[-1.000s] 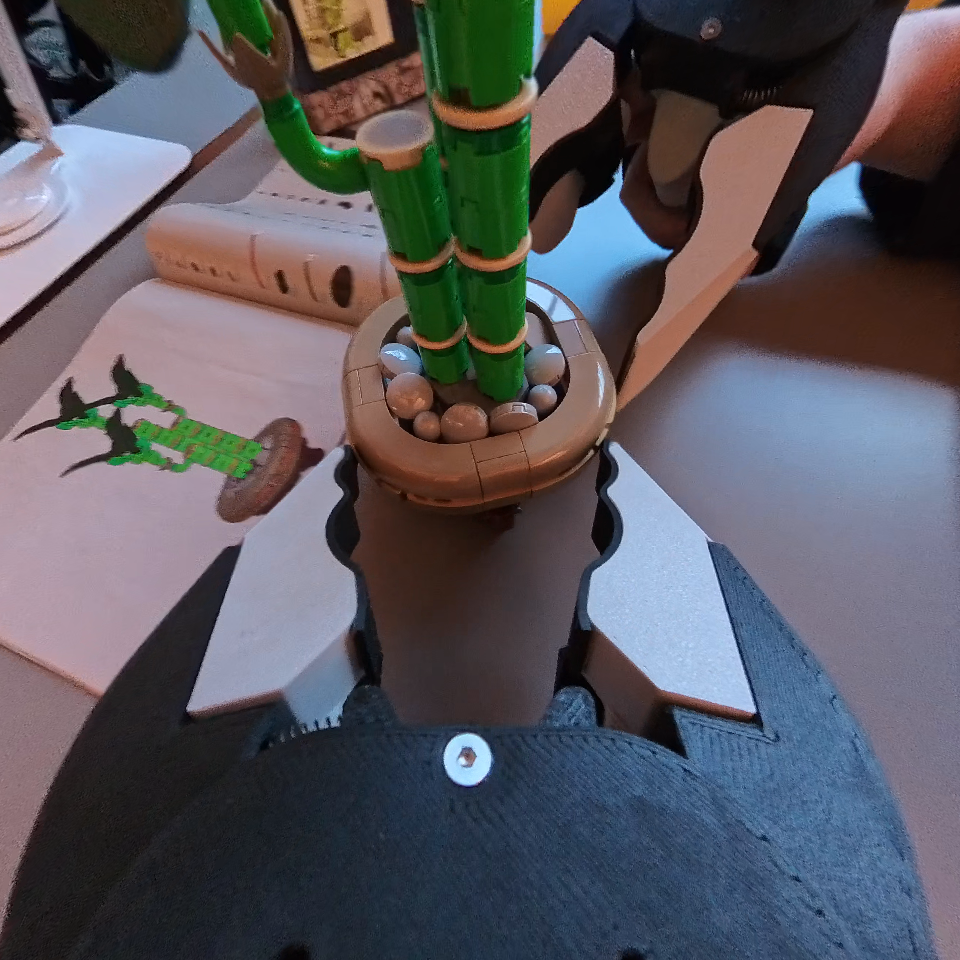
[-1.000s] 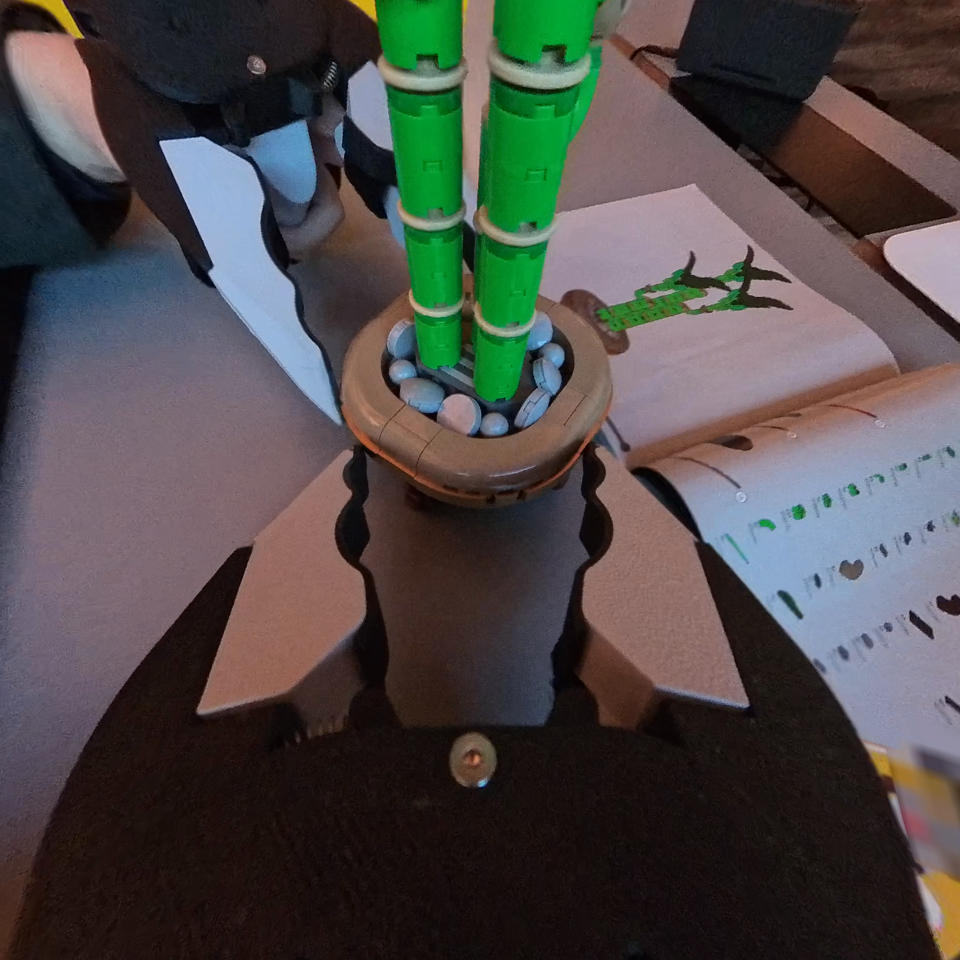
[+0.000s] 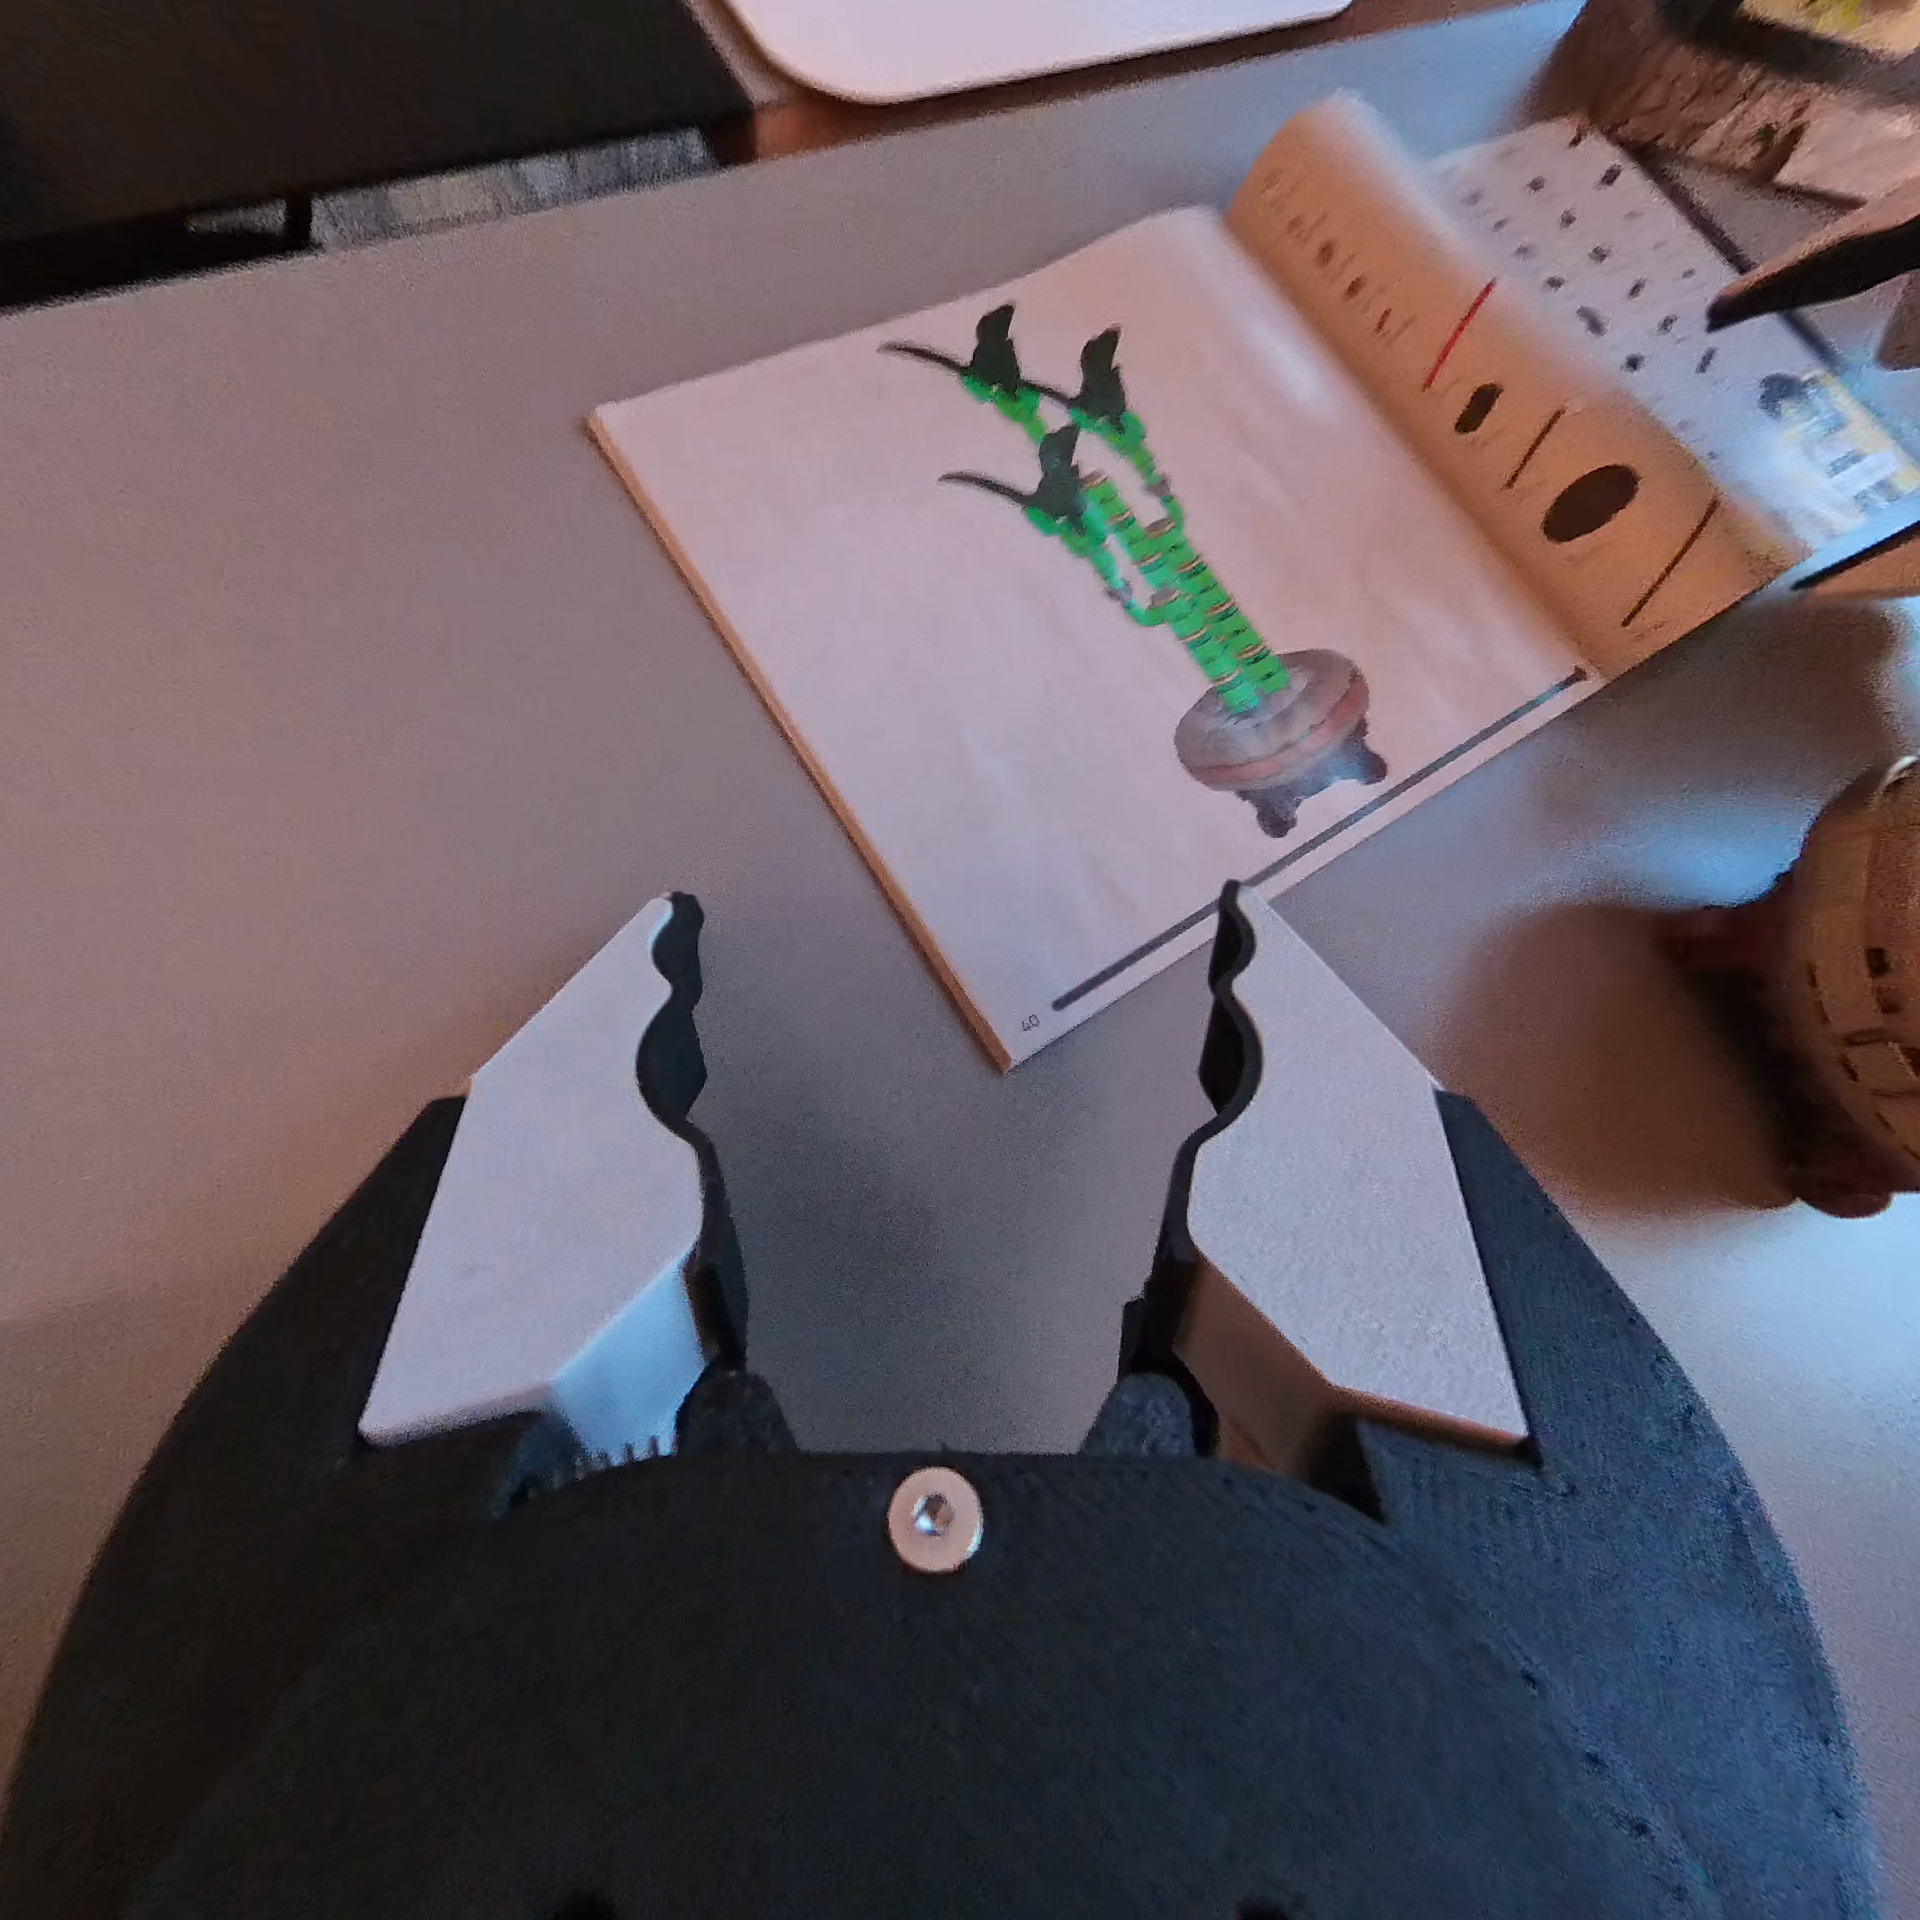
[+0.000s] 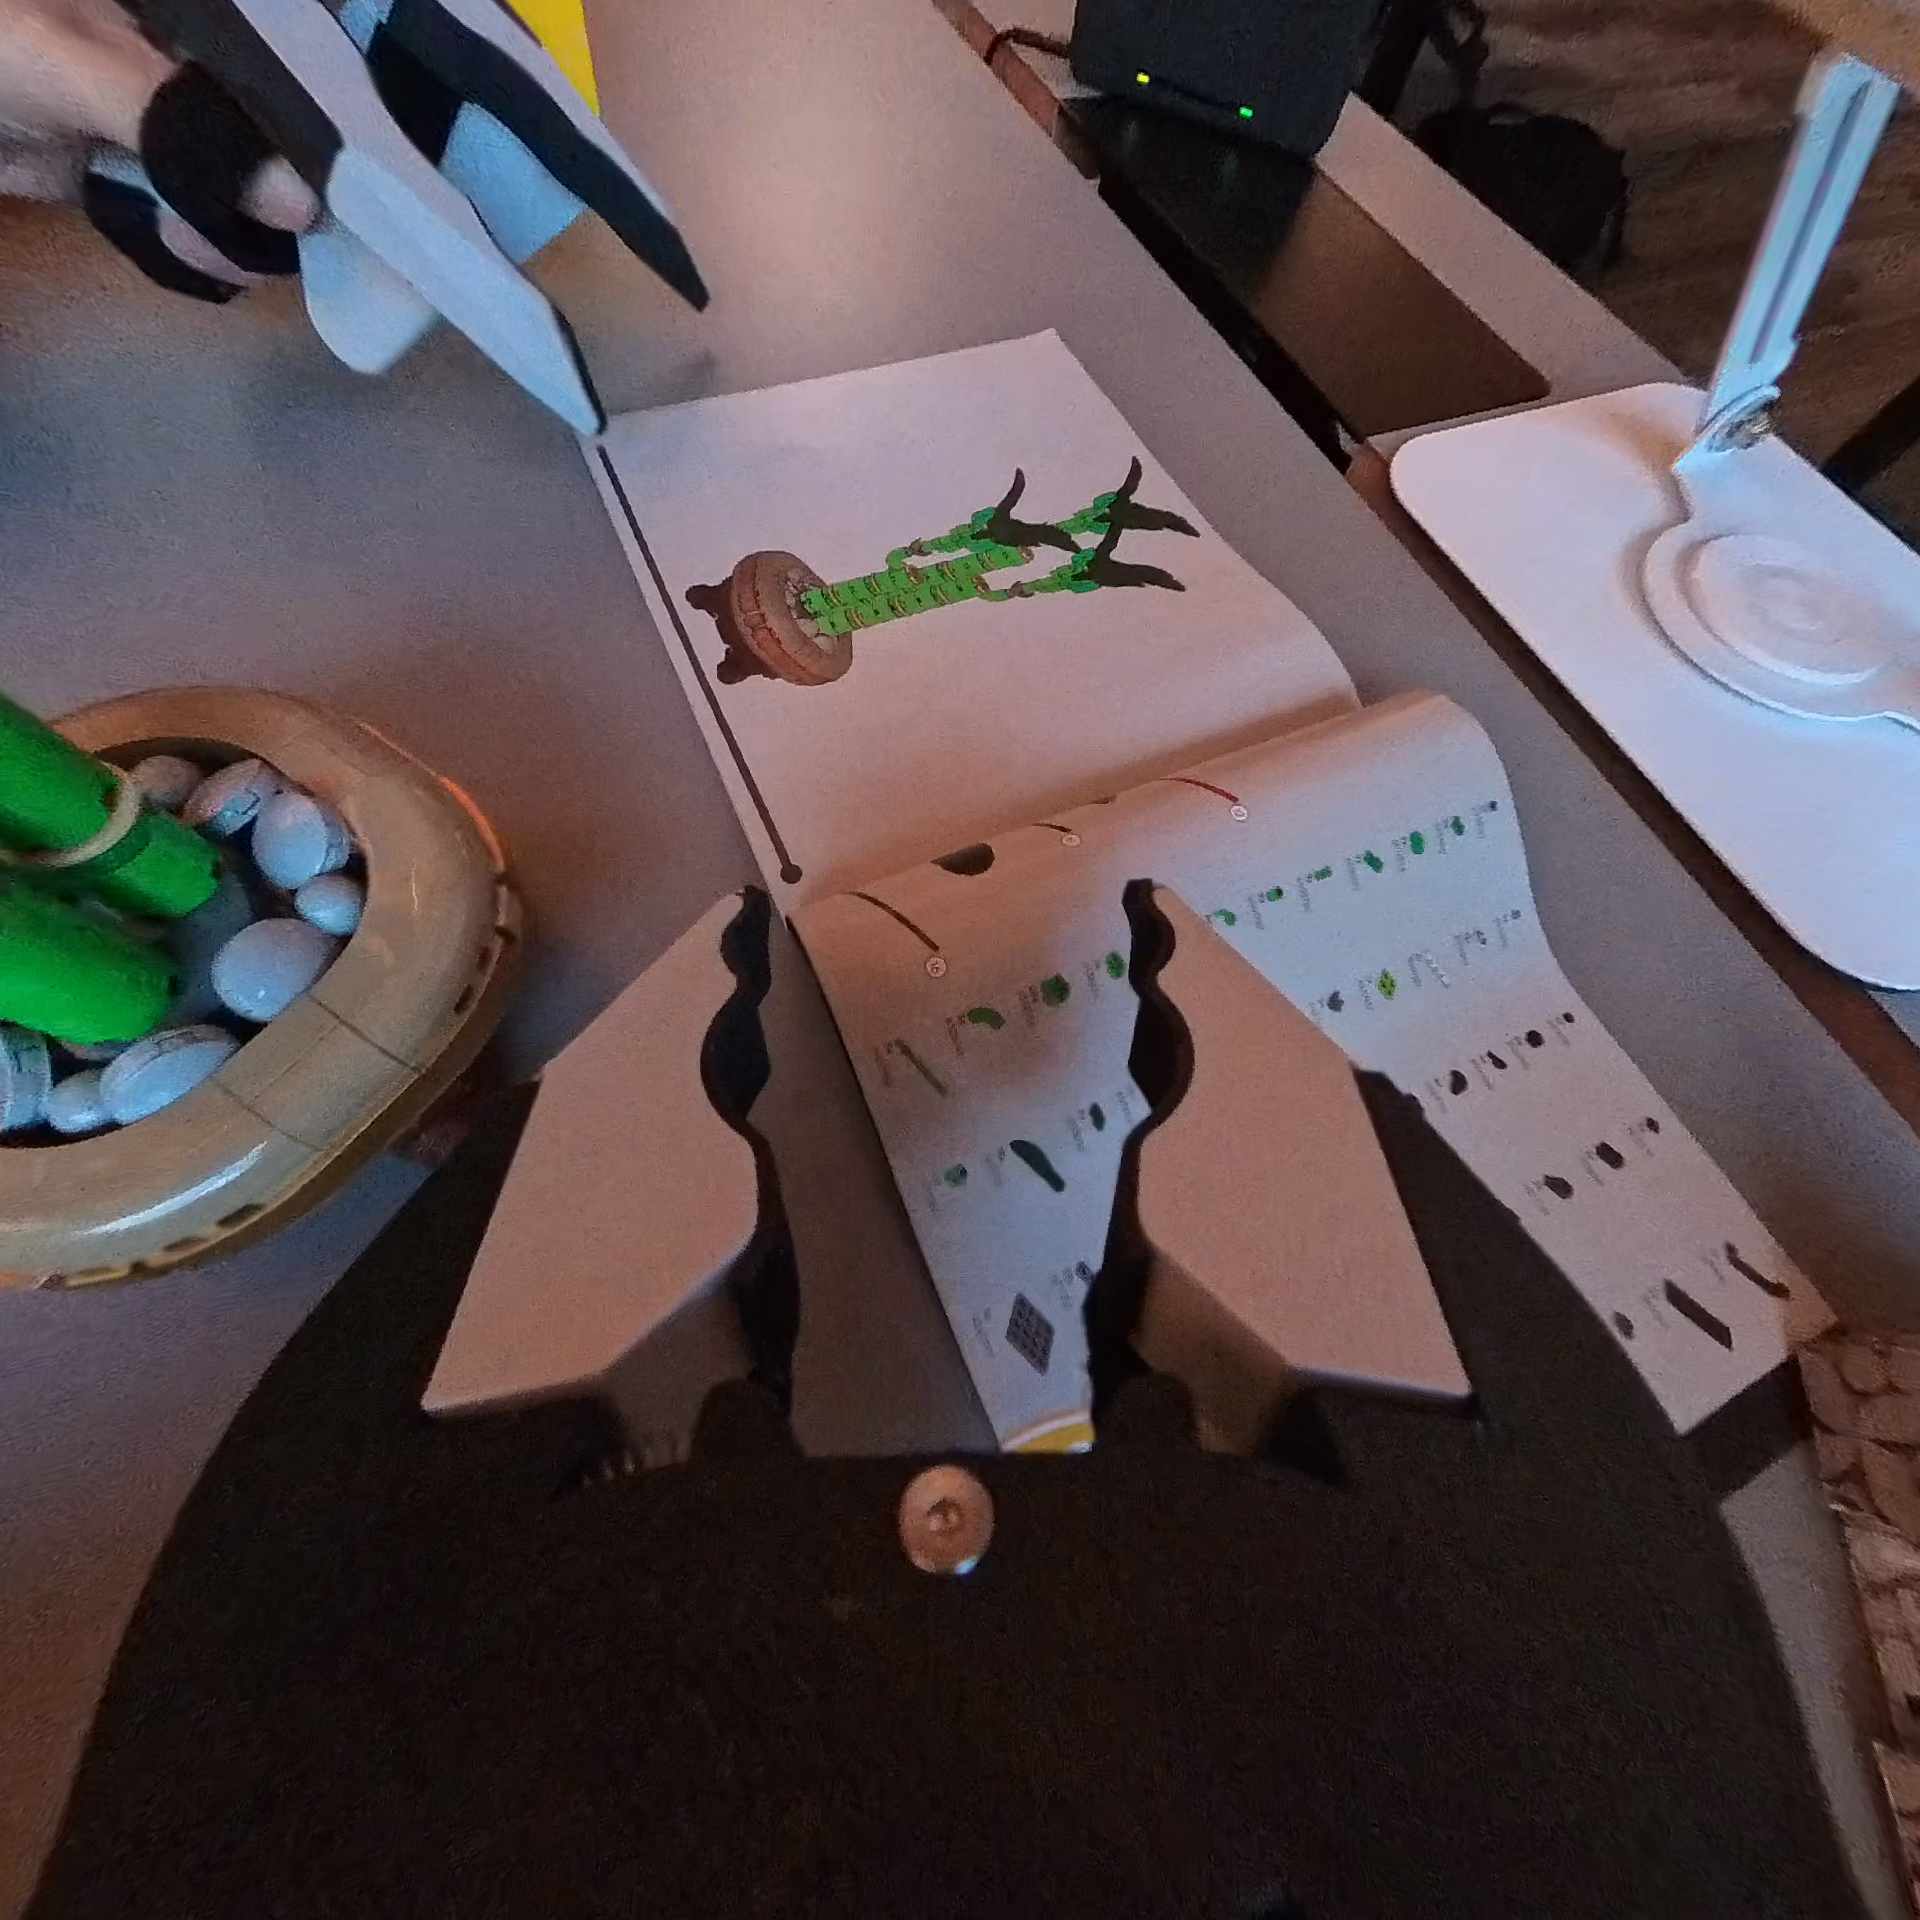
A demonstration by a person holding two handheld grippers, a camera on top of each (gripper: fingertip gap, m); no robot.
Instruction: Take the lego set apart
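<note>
Both grippers, left (image 3: 951, 987) and right (image 4: 945, 997), are held with jaws spread wide and empty. The lego set (image 4: 208, 966) stands on the desk (image 4: 499, 582), left of the right gripper, beside the booklet (image 4: 987, 707), probably kept open for reference.

Grey table (image 4: 260, 540): booklet (image 4: 935, 727), lego pot (image 4: 343, 1039).

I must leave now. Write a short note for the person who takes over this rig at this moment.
Left gripper: open, empty, over bare table.
Right gripper: open, empty, over the open instruction booklet.
Lego set: the tan pot with green stalks and pale pebbles stands on the table, to the left of the right gripper.
Done: nothing visibly removed.
Left: take the whole set apart.
</note>
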